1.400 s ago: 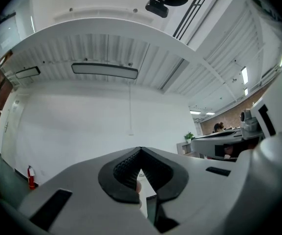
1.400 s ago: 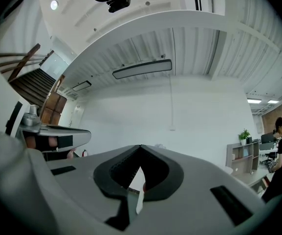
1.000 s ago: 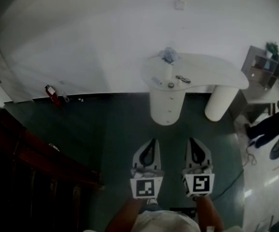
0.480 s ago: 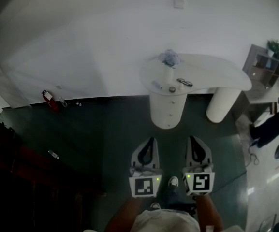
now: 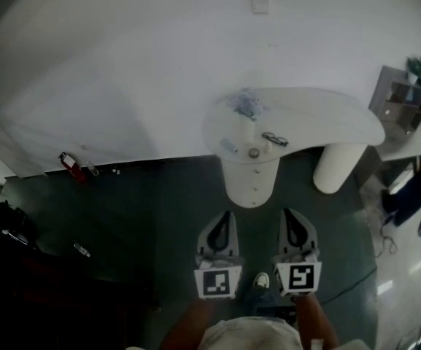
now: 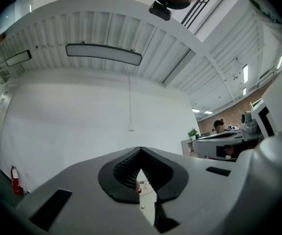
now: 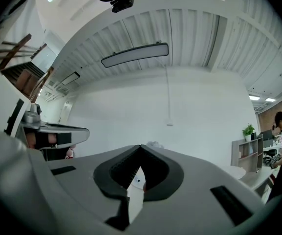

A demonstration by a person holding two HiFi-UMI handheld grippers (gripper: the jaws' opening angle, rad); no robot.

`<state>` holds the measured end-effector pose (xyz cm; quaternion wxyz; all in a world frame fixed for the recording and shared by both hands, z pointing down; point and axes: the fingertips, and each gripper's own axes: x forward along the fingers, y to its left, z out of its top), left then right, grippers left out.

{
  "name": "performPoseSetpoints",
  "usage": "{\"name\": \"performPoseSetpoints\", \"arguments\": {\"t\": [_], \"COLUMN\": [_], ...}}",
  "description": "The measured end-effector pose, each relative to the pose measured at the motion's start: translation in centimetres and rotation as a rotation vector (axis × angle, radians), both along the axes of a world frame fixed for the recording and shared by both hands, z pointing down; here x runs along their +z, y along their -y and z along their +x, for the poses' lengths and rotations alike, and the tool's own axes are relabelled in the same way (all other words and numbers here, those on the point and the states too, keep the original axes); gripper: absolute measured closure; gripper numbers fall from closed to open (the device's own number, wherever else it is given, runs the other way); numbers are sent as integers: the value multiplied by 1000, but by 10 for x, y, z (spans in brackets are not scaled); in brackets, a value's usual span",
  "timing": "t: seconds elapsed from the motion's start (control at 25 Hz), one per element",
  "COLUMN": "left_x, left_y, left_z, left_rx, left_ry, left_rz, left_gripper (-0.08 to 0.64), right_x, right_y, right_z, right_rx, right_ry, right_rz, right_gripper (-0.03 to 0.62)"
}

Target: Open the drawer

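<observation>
Getting-there step, I think: left gripper (image 5: 225,219) and right gripper (image 5: 292,216), both closed and empty, are well short of the desk (image 5: 319,119); next, reach its drawer (image 5: 252,179) with jaws apart

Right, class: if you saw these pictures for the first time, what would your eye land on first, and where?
The white curved table stands by the wall, centre of the head view, on a round drawer pedestal with small knobs. Below it, the left gripper and right gripper point at it side by side, jaws closed and empty. A red fire extinguisher sits by the wall at left.
</observation>
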<state>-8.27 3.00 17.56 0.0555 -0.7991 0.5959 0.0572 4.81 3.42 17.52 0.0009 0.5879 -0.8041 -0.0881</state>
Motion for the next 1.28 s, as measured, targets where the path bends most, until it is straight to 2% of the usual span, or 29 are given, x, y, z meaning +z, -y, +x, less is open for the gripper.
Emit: {"name": "performPoseSetpoints", "arguments": {"t": [0.48, 0.8, 1.08, 1.28], "left_x": [1, 4, 17, 36], "left_y": [132, 188, 217, 240], "left_z": [45, 57, 52, 38], "left_rx": [-31, -63, -70, -56], "left_ry": [-1, -3, 5, -6], "left_rz": [-11, -12, -44, -60], "left_gripper": [557, 557, 557, 557], "right_x": [10, 18, 35, 56], "right_y": [133, 191, 223, 241], "right_z": [40, 58, 53, 35], "right_rx": [-40, -65, -60, -42], "right_ry": [11, 13, 32, 2], "right_rz": [-40, -58, -96, -98], "right_gripper": [589, 589, 588, 589]}}
